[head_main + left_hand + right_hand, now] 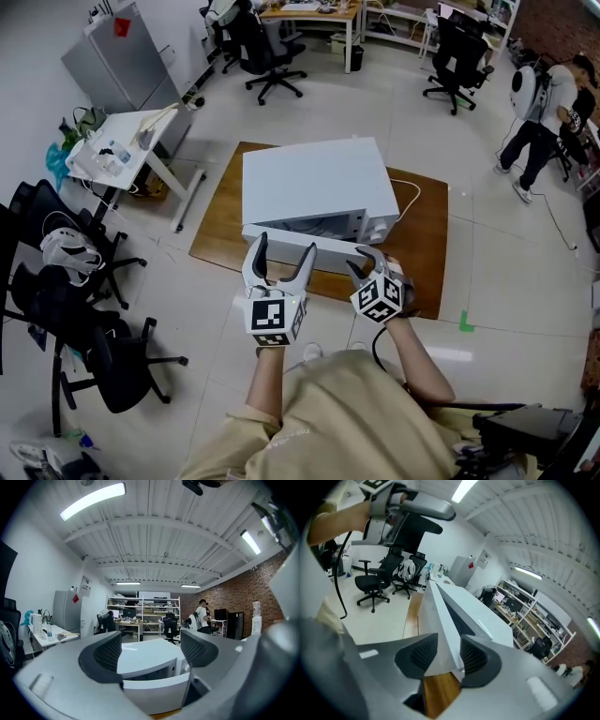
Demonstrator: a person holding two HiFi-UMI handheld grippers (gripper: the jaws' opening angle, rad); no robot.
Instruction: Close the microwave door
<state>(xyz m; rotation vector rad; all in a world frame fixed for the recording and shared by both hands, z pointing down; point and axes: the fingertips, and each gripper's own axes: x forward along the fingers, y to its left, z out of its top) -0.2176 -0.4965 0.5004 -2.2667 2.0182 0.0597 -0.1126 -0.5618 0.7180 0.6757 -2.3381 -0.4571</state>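
White microwave (314, 178) sits on brown wood board (223, 230) on floor (497, 234), door (323, 255) part open at front. My right gripper (449, 654) pinches door's edge, jaws tight on it. My left gripper (151, 651) hangs just before door, jaws wide apart, nothing held.

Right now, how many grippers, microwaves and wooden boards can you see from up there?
Grippers: 2 (left gripper, right gripper)
Microwave: 1
Board: 1
Total: 4
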